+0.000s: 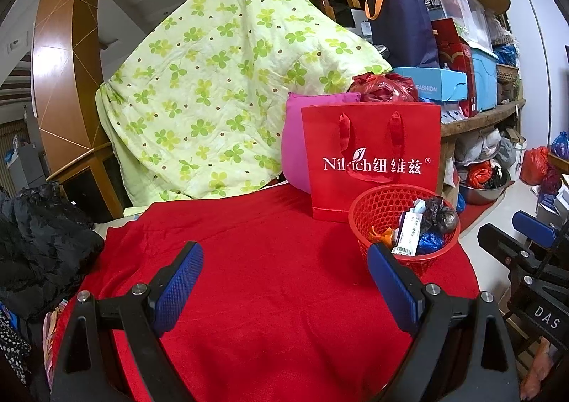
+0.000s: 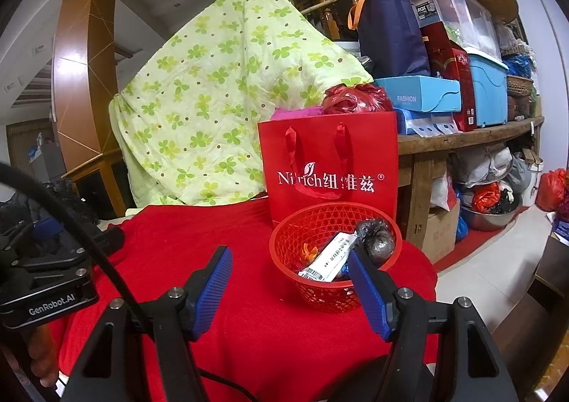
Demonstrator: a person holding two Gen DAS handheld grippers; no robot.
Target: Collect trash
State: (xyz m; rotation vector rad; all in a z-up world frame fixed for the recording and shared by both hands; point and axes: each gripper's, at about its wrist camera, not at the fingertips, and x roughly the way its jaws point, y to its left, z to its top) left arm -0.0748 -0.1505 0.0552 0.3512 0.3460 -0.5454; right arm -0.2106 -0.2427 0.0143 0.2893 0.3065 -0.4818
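A red mesh basket (image 1: 377, 210) (image 2: 302, 231) stands on the red cloth at the right. It holds a white tube (image 1: 409, 231) (image 2: 330, 256), a crumpled black bag (image 1: 439, 211) (image 2: 377, 238), a blue wad (image 1: 430, 242) and orange scraps (image 1: 380, 234) (image 2: 307, 252). My left gripper (image 1: 284, 259) is open and empty above the cloth, left of the basket. My right gripper (image 2: 290, 266) is open and empty, with its right finger (image 2: 366, 291) in front of the basket's near rim.
A red paper gift bag (image 1: 373, 160) (image 2: 330, 167) stands behind the basket. A green patterned quilt (image 1: 220, 89) (image 2: 220, 89) drapes at the back. A pink cushion (image 1: 295, 149) sits beside the bag. Cluttered shelves (image 1: 480, 117) (image 2: 469, 135) are at right, black clothing (image 1: 42, 245) at left.
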